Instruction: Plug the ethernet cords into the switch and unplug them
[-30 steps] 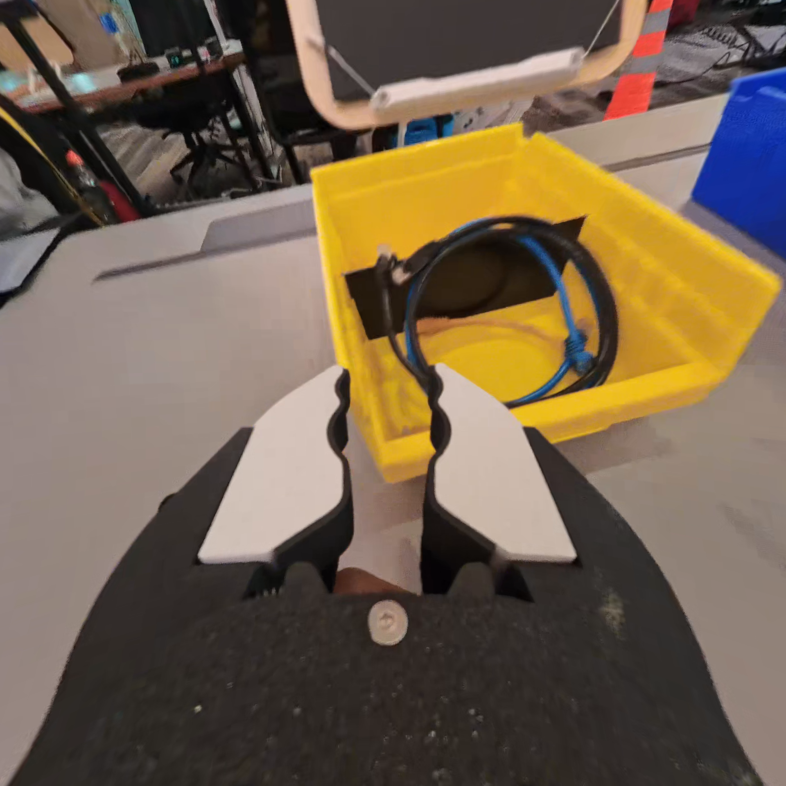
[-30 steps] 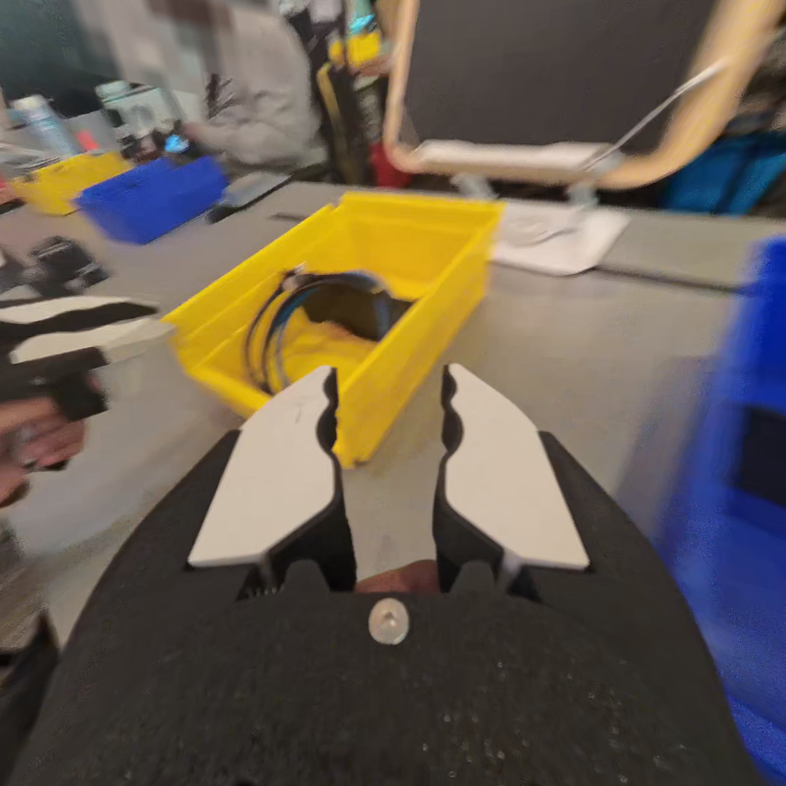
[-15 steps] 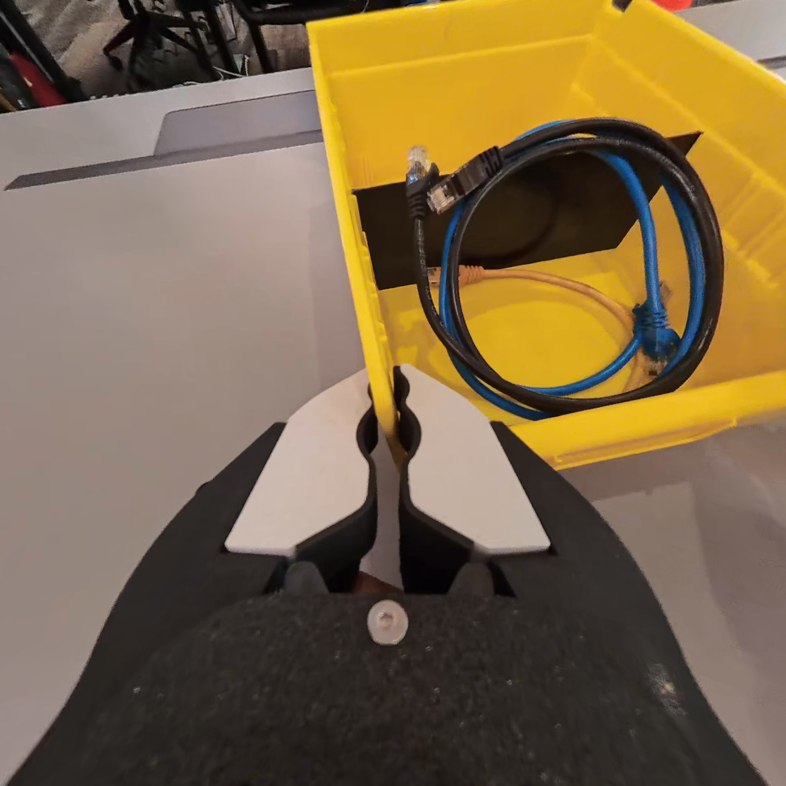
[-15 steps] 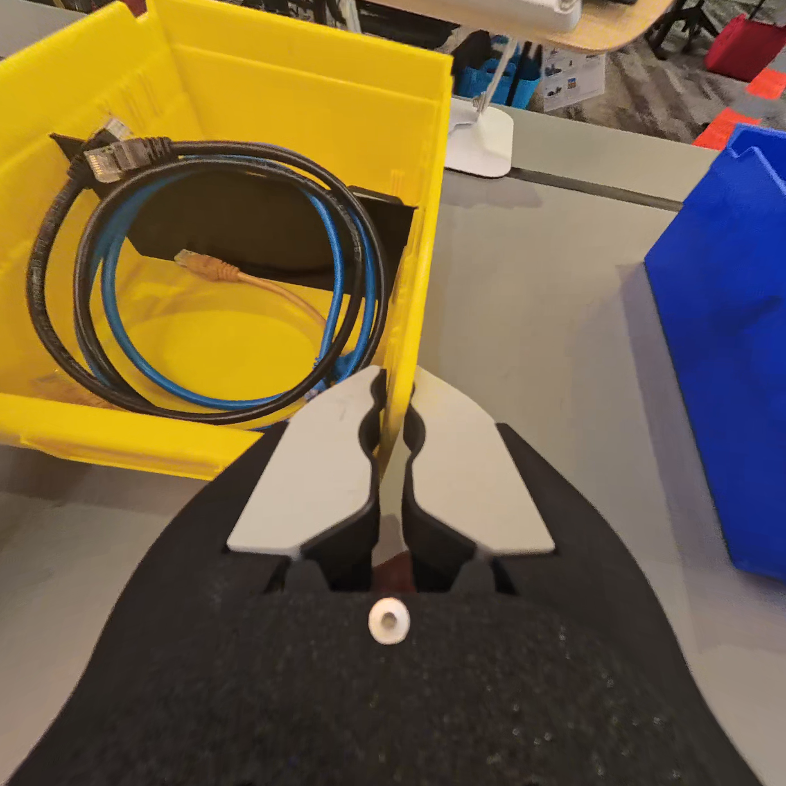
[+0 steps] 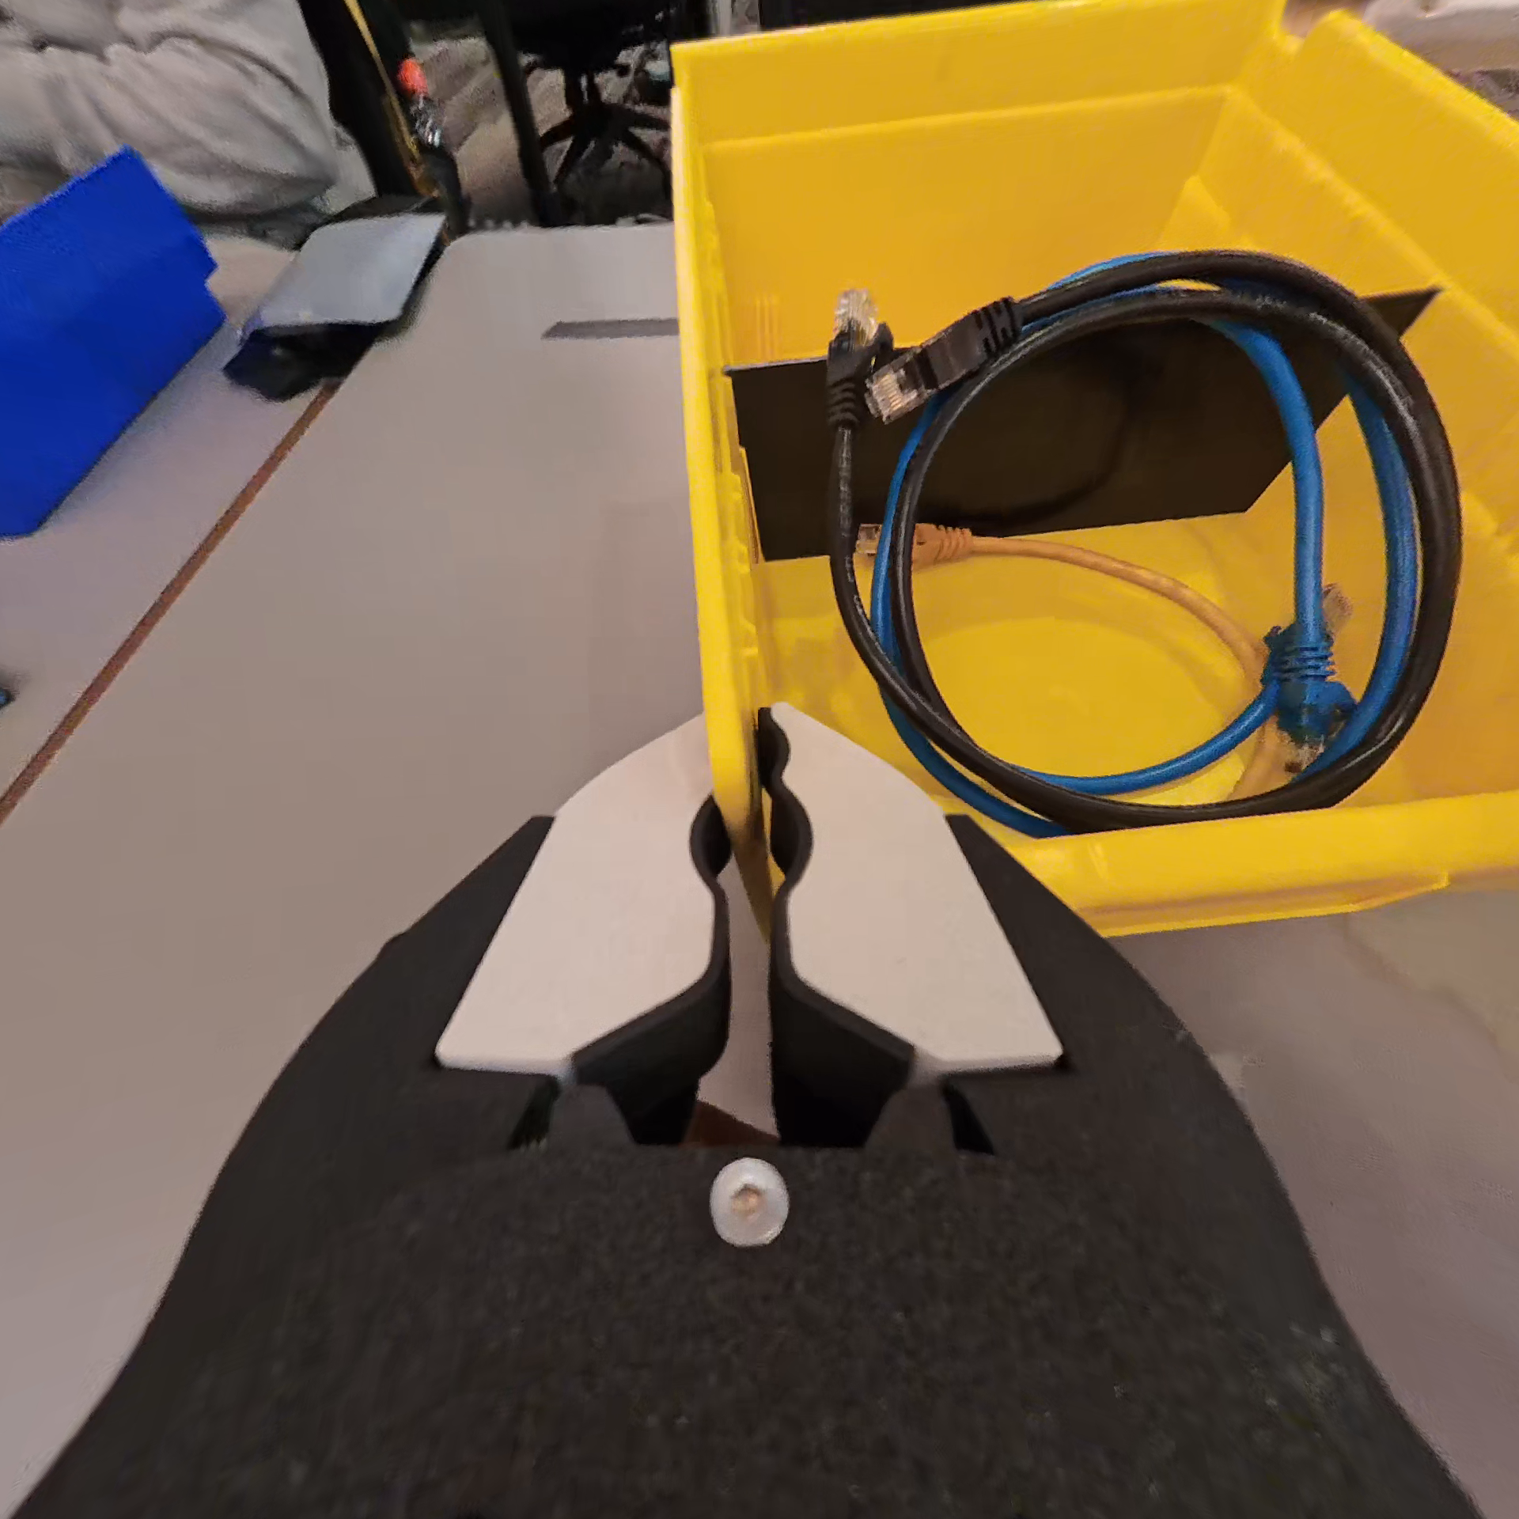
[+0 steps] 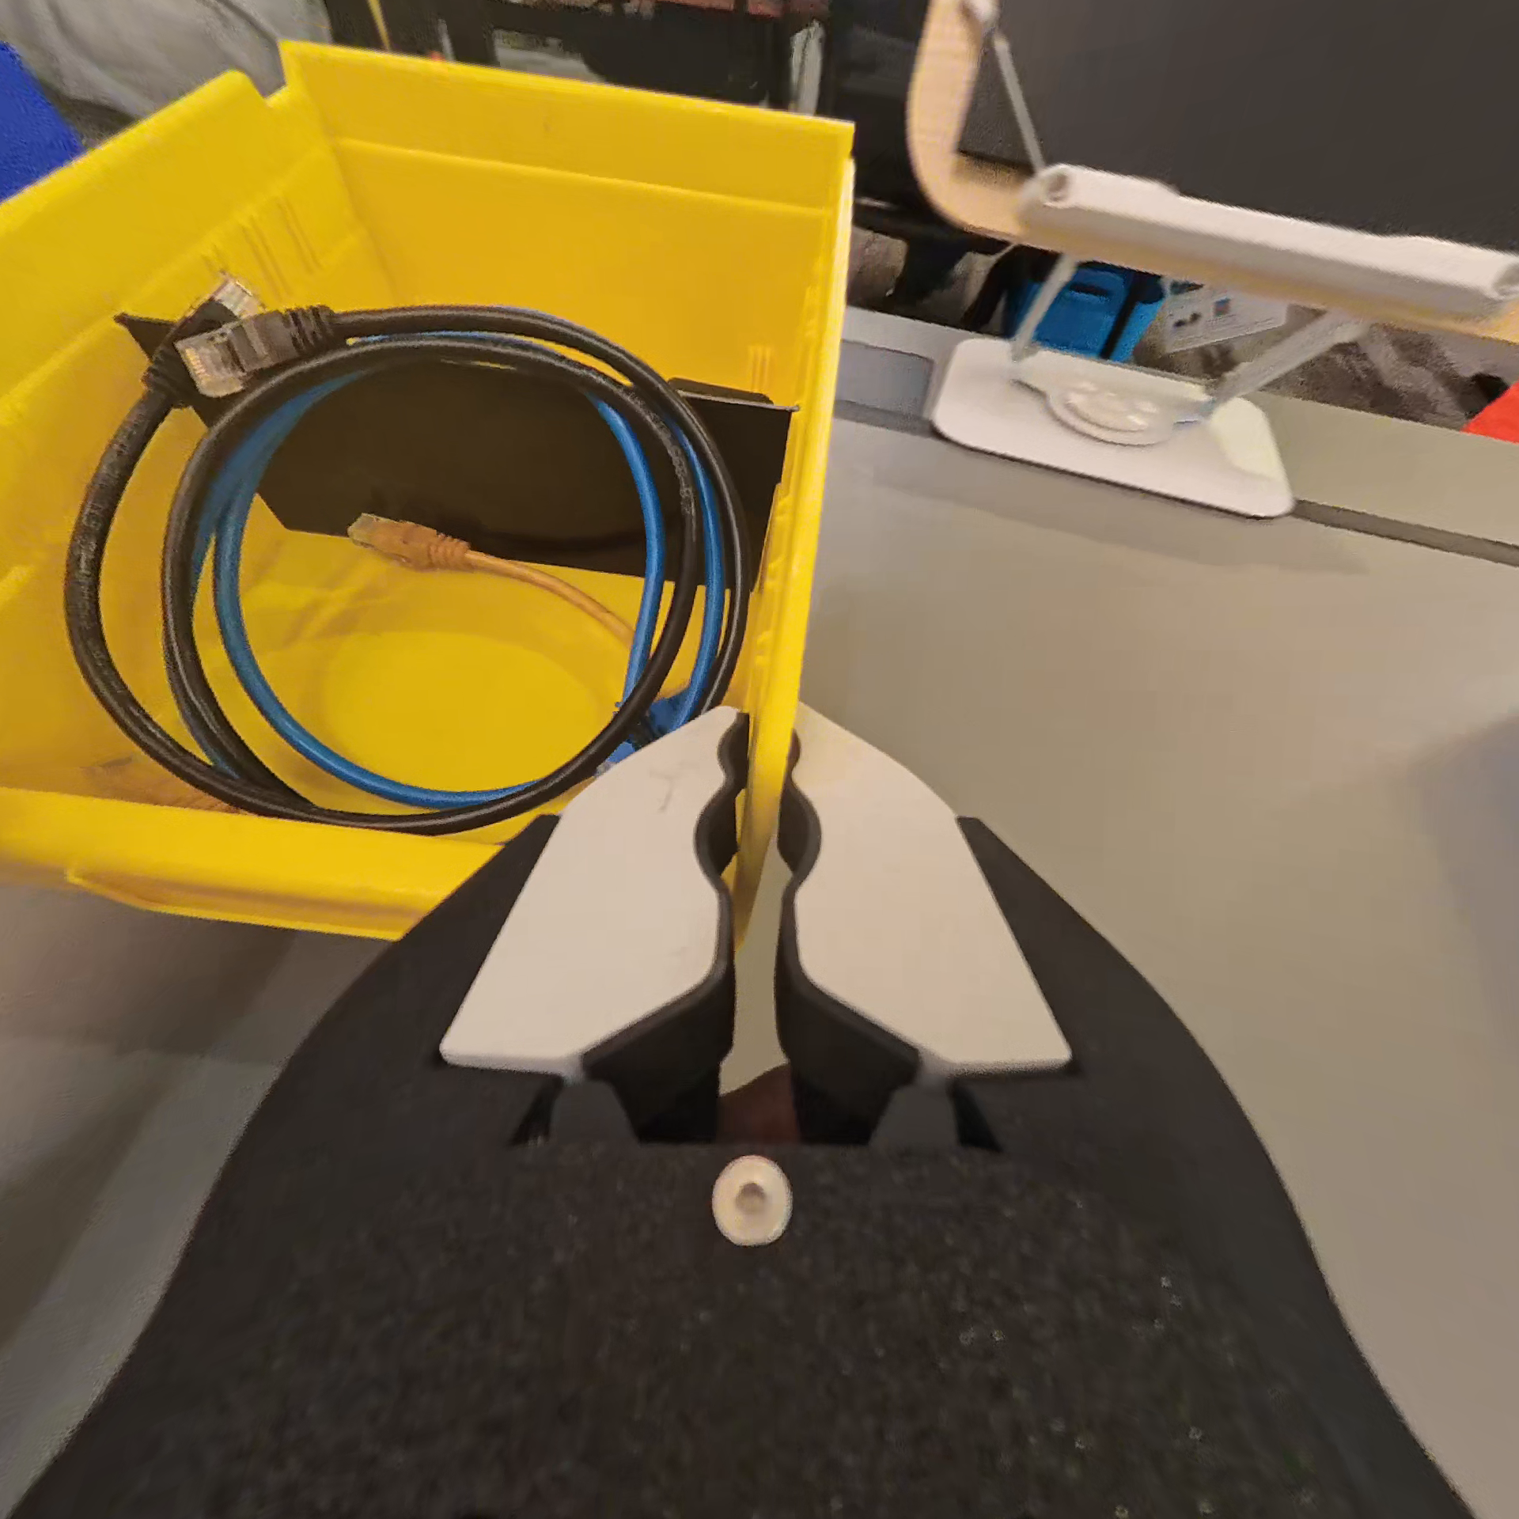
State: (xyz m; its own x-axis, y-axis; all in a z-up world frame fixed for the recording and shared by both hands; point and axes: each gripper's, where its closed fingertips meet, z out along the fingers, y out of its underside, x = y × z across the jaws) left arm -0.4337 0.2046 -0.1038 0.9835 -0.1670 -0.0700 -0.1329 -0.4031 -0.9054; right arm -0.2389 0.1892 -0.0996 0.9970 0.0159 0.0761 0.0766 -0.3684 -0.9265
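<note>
The left gripper [image 5: 744, 740] is pinching the left side wall of the yellow bin [image 5: 945, 181], its fingers clamped on the thin plastic near the front corner. The right gripper [image 6: 768, 744] is gripping the opposite wall the same way — one finger inside, one outside. Inside the bin, a black ethernet cord [image 5: 847, 559] and a blue ethernet cord [image 5: 1307, 510] are lying coiled together over a black divider plate [image 5: 1068, 460], with an orange ethernet cord [image 5: 1093, 567] trailing beneath. The bin is sitting on a grey table [image 5: 411, 575]; a blue bin [image 5: 74, 329] is standing well apart at the left.
</note>
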